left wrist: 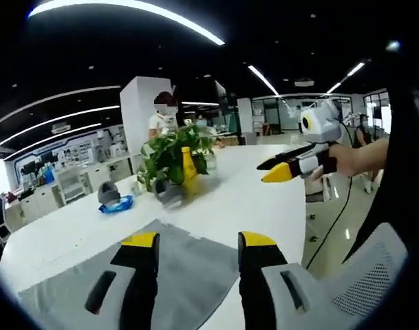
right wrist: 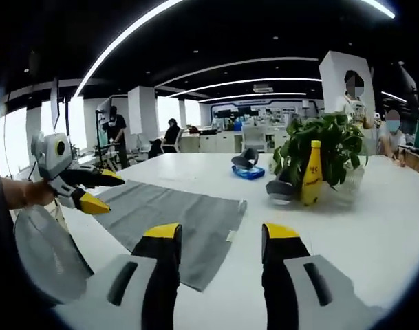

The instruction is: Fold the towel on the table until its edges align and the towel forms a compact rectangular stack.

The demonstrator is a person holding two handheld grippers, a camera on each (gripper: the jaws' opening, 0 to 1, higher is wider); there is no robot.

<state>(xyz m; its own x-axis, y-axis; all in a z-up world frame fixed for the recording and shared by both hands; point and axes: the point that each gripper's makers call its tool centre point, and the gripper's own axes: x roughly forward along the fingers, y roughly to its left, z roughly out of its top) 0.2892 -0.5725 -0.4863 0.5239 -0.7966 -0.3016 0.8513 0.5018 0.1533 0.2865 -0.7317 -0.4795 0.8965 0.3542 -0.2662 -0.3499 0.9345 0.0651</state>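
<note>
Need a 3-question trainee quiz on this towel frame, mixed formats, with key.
1. True or false: the grey towel lies flat on the white table, unfolded.
2. What stands next to the potted plant? A) yellow bottle B) red mug C) laptop
3. Fill in: the left tongs hover over the towel's edge, jaws ____ and holding nothing.

Key: 1 true; 2 A; 3 open. The right tongs are open too.
</note>
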